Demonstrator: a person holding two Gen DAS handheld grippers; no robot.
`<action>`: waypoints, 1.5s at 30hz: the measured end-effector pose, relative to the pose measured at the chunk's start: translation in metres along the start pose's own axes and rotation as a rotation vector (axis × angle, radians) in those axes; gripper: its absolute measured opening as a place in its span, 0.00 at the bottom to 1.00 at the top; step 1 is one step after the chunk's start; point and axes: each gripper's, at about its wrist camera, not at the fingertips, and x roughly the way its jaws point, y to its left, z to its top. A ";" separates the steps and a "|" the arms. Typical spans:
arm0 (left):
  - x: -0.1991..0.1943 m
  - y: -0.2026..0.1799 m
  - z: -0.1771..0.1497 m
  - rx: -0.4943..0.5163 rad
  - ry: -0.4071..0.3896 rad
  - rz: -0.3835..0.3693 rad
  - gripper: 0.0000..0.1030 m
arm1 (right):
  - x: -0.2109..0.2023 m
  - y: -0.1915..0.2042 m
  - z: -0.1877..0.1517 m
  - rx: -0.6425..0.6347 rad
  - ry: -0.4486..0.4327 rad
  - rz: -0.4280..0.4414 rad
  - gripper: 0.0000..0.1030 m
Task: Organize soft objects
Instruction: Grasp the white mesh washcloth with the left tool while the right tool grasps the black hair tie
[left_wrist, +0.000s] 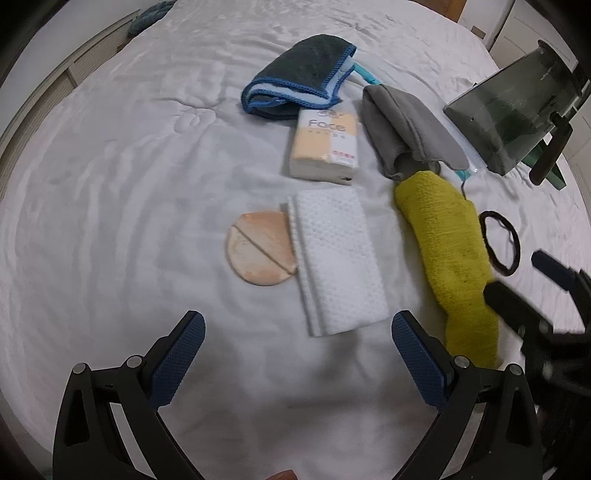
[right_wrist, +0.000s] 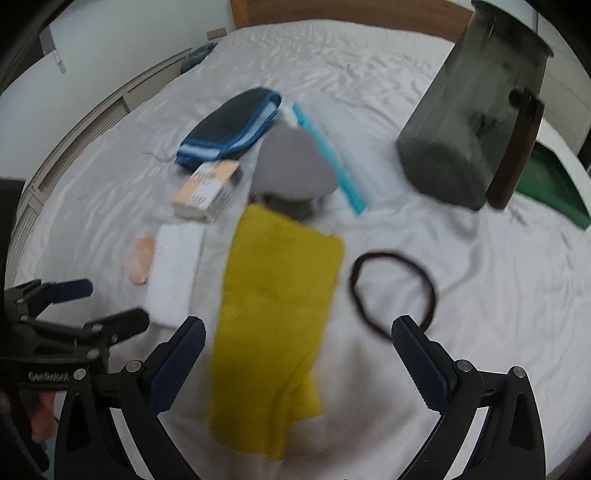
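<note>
Soft things lie on a white bed sheet (left_wrist: 110, 184). A folded white textured cloth (left_wrist: 338, 258) rests just ahead of my open left gripper (left_wrist: 297, 341), with a round peach powder puff (left_wrist: 256, 247) touching its left edge. Behind them stand a "Face" tissue pack (left_wrist: 327, 146) and a dark towel with blue trim (left_wrist: 299, 79). A yellow towel (right_wrist: 277, 314) stretches away between the fingers of my open right gripper (right_wrist: 297, 345); a grey cloth (right_wrist: 293, 166) lies at its far end. Both grippers hold nothing. The right gripper (left_wrist: 524, 280) shows at the left wrist view's right edge.
A black hair band (right_wrist: 393, 291) lies right of the yellow towel. A dark translucent bin with a brown handle (right_wrist: 476, 122) lies tipped at the far right, a green item (right_wrist: 550, 181) beside it. A blue plastic strip (right_wrist: 330, 158) runs past the grey cloth. A wooden headboard (right_wrist: 332, 13) bounds the bed.
</note>
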 end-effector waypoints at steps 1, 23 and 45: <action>0.001 -0.004 0.000 -0.006 -0.001 -0.006 0.96 | 0.001 -0.004 0.001 -0.007 -0.006 -0.012 0.99; 0.050 -0.032 0.003 -0.134 0.038 0.031 0.96 | 0.060 -0.043 0.007 -0.155 0.080 -0.064 0.81; 0.055 -0.007 0.003 -0.171 0.028 0.020 0.77 | 0.087 -0.032 0.009 -0.190 0.077 -0.039 0.30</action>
